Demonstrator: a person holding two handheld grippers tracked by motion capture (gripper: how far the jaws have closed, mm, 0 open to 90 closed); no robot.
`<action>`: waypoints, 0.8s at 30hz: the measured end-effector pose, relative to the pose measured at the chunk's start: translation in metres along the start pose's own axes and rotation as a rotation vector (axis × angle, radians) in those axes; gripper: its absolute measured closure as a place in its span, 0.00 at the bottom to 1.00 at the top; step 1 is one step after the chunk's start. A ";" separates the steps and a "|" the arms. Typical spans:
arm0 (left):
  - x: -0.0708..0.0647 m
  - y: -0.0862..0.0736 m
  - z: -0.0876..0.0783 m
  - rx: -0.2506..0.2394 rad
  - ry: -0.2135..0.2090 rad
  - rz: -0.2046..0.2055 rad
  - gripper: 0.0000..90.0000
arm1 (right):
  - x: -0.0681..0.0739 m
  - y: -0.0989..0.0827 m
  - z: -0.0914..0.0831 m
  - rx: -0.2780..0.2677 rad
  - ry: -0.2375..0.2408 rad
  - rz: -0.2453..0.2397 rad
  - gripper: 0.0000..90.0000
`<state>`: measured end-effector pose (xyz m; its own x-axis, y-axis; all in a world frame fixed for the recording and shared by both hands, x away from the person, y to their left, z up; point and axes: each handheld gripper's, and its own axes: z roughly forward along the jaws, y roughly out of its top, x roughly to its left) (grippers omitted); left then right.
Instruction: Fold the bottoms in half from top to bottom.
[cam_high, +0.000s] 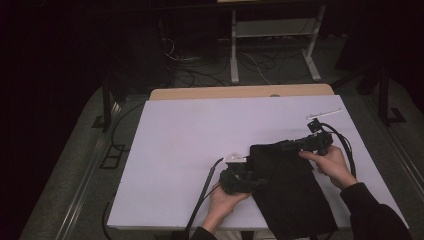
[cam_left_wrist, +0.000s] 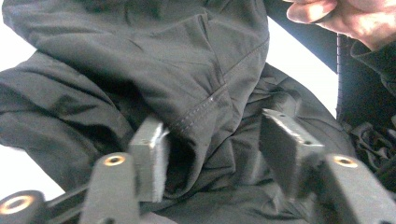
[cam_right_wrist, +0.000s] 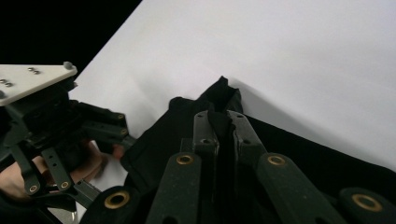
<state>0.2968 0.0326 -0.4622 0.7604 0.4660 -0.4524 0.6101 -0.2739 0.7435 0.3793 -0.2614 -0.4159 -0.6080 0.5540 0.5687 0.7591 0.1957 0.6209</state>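
A black garment (cam_high: 292, 192) lies on the white tabletop (cam_high: 190, 140) at the front right and hangs over the near edge. My left gripper (cam_high: 260, 184) sits at the garment's left edge. In the left gripper view its jaws (cam_left_wrist: 217, 149) stand apart with a stitched fold of the cloth (cam_left_wrist: 187, 70) between them, and the pads do not press on it. My right gripper (cam_high: 287, 146) is at the garment's far corner. In the right gripper view it (cam_right_wrist: 220, 116) is shut on a pinch of the black cloth (cam_right_wrist: 154, 140), lifted a little off the table.
A thin white strip (cam_high: 325, 113) lies near the table's far right corner. A wooden edge (cam_high: 240, 92) runs along the back of the table. Beyond it are cables and a white frame's legs (cam_high: 234, 50) on the floor. Bare tabletop spreads left of the garment.
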 end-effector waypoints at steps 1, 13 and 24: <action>0.000 0.000 0.000 -0.005 0.002 0.000 0.40 | 0.002 -0.001 -0.001 0.001 0.011 -0.001 0.91; 0.002 0.004 -0.012 -0.093 -0.017 0.014 0.26 | 0.008 -0.009 -0.006 0.001 0.021 -0.014 0.91; 0.009 0.011 -0.020 -0.124 0.006 0.004 0.20 | 0.011 -0.017 -0.013 0.000 0.026 -0.009 0.91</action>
<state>0.3058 0.0502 -0.4483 0.7610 0.4703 -0.4468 0.5748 -0.1697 0.8005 0.3567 -0.2686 -0.4131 -0.6209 0.5308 0.5768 0.7533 0.2007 0.6263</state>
